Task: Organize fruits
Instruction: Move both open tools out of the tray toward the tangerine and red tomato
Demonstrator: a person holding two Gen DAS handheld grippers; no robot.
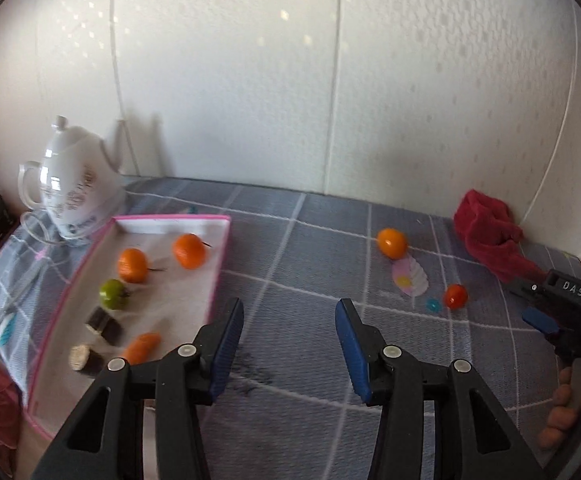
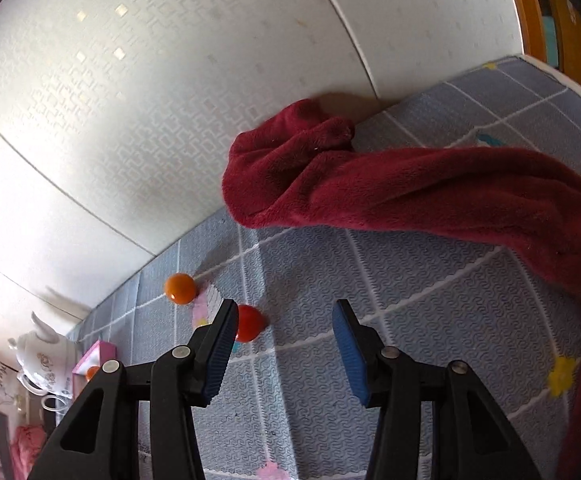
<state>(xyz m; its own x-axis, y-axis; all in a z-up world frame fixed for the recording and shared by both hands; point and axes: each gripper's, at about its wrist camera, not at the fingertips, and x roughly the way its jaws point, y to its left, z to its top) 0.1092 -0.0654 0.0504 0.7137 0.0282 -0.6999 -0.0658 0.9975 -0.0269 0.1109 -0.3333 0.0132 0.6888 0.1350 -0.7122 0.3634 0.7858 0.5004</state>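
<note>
The tray (image 1: 214, 280) sits at the left of the table (image 1: 310, 248), a kettle (image 1: 74, 192) behind it. Two oranges (image 1: 188, 251), a lime (image 1: 112, 294) and a carrot (image 1: 142, 347) lie inside. Right: another orange (image 1: 391, 243), a tomato (image 1: 455, 296), a cloth (image 1: 490, 236) against the wall.

- A pink-edged tray (image 1: 218, 264) lies at the left of the desk (image 1: 310, 240).
- Two oranges (image 1: 188, 251) sit side by side in the tray's far half, each with a thin dark stem.
- A small green fruit (image 1: 112, 294) lies just in front of them.
- Nearer still are two dark cut pieces (image 1: 104, 325) and a carrot-like orange piece (image 1: 142, 347).
- A third orange (image 1: 392, 243) rests on the desk, well apart from the tray.
- A small red tomato (image 1: 455, 296) lies near it.
</note>
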